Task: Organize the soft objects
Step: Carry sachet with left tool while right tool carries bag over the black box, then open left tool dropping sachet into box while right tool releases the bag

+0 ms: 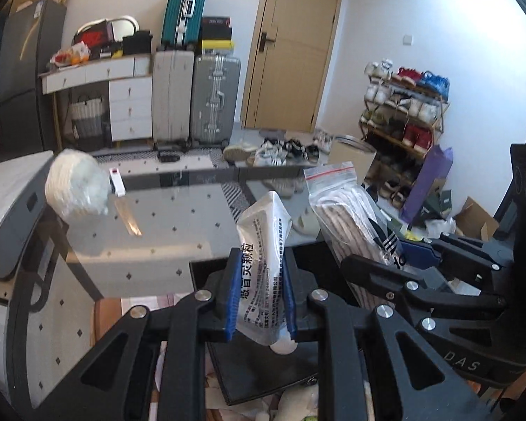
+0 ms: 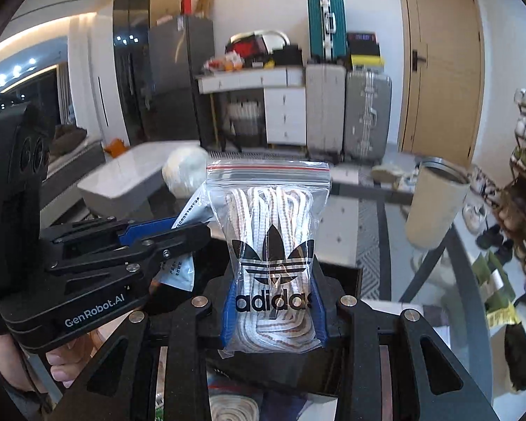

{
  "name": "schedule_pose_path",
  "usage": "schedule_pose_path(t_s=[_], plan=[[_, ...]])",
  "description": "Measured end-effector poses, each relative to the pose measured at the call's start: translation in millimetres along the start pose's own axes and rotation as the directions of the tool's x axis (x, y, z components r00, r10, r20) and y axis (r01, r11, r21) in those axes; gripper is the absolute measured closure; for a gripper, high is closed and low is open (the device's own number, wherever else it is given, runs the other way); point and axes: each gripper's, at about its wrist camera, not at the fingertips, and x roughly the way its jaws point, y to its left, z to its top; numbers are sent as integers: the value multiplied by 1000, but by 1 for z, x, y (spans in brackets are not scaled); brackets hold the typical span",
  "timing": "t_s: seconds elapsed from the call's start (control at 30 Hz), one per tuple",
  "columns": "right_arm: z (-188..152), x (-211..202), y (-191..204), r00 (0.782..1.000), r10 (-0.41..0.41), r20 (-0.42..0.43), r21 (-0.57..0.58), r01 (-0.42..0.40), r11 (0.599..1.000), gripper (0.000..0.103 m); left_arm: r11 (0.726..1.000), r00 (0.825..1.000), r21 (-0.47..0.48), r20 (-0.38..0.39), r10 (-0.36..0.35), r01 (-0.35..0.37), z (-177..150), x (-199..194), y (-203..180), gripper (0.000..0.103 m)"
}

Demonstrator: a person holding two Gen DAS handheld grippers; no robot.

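My left gripper (image 1: 259, 291) is shut on a white sachet with black print (image 1: 266, 245) and holds it upright above the glass table (image 1: 164, 224). My right gripper (image 2: 273, 301) is shut on a clear zip bag of white laces with an adidas logo (image 2: 270, 245), also held upright. The two grippers sit side by side; the zip bag (image 1: 347, 217) shows right of the sachet in the left wrist view, and the sachet (image 2: 189, 214) shows left of the bag in the right wrist view. A white fluffy ball in plastic (image 1: 77, 186) lies on the table's far left.
A beige cylindrical bin (image 2: 435, 203) stands at the table's right. A white tray-like unit (image 2: 122, 179) sits behind the ball. A black box (image 1: 263, 361) lies below the grippers. Suitcases (image 1: 193, 98), a shoe rack (image 1: 403, 112) and a door (image 1: 291, 45) stand beyond.
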Motion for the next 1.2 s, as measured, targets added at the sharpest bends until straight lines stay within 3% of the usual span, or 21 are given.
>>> schedule_pose_path(t_s=[0.17, 0.4, 1.2], plan=[[-15, 23, -6, 994, 12, -111, 26, -9, 1000, 69, 1000, 997, 8, -75, -11, 11, -13, 14, -4, 84], [-20, 41, -16, 981, 4, -193, 48, 6, 999, 69, 1000, 993, 24, -120, -11, 14, -17, 22, -9, 84], [-26, 43, -20, 966, 4, -259, 63, 13, 998, 64, 1000, 983, 14, -184, -15, 18, -20, 28, -7, 82]])
